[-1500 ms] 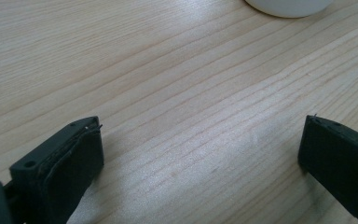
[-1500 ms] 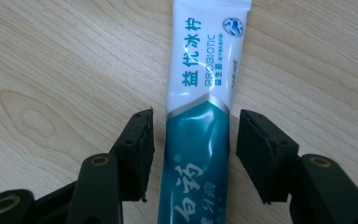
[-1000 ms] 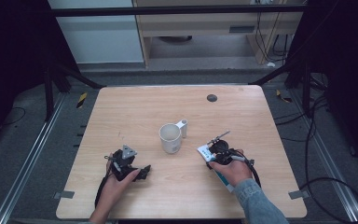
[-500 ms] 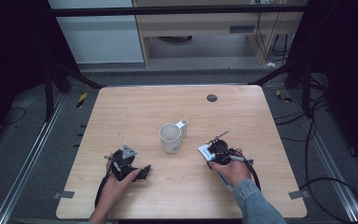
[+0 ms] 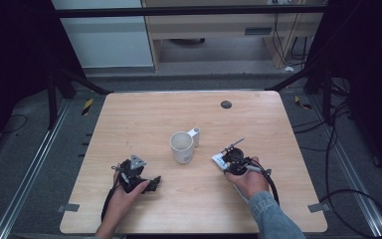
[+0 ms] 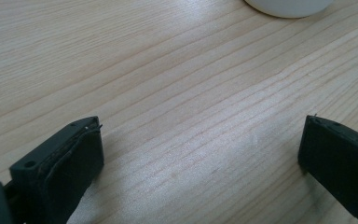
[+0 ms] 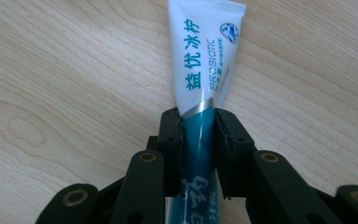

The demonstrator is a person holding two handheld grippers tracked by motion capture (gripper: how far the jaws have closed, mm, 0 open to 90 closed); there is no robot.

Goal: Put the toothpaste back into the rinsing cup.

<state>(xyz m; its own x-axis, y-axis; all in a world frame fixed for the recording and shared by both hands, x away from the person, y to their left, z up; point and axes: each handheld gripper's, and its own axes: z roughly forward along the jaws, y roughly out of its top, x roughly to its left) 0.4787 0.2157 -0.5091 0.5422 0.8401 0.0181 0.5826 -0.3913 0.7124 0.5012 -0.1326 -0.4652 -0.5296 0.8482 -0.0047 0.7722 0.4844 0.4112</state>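
Toothpaste tube (image 7: pixel 205 70), lower end hidden, clenched in just-closing right gripper (image 7: pixel 198 123); left gripper (image 6: pixel 200 154) released.

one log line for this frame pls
right gripper: jaws just closed, shut on toothpaste tube | left gripper: open, nothing between jaws | mug: upright, mid-table, untouched

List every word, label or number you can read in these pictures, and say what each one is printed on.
"益优冰护": large teal characters on the white part of the toothpaste tube, held between the jaws of the right gripper.
"PROBIOTIC": teal letters beside those characters on the tube.
Small line beside "PROBIOTIC": too small to read.
White characters on the tube's teal end: partly hidden, unreadable.
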